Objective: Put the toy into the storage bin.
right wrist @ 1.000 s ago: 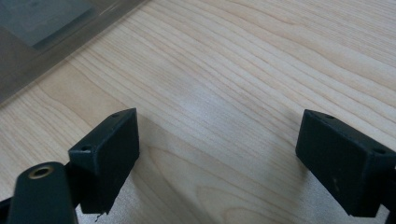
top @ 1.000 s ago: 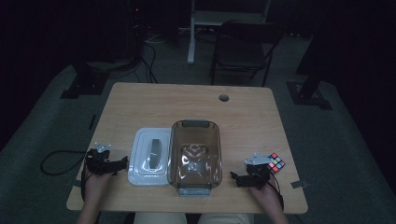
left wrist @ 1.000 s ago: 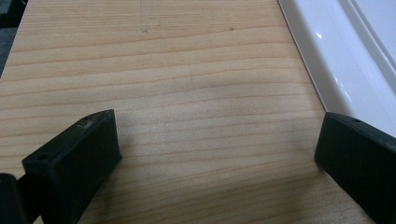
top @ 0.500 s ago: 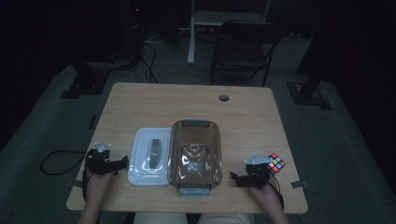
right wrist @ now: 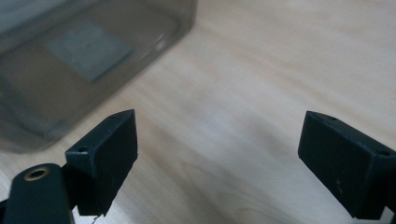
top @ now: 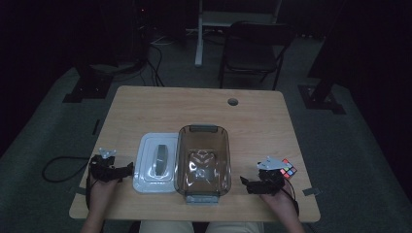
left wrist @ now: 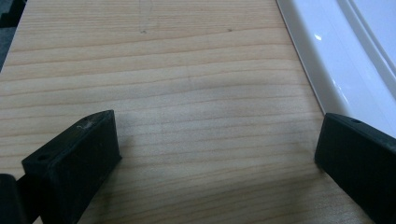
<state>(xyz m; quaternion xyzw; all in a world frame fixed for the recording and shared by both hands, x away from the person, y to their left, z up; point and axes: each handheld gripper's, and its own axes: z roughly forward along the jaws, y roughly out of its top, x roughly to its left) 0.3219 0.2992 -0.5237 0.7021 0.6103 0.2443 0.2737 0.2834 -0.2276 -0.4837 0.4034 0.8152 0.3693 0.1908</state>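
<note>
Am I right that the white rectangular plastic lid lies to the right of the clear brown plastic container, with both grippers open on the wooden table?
Not quite: the high view shows the white rectangular plastic lid to the left of the clear brown plastic container. Both the left gripper and right gripper are open.

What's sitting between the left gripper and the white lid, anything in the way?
Nothing visible. The left gripper is open just left of the white lid, and the left gripper view shows bare wooden table between its jaws, with the lid's edge right beside one jaw.
</note>
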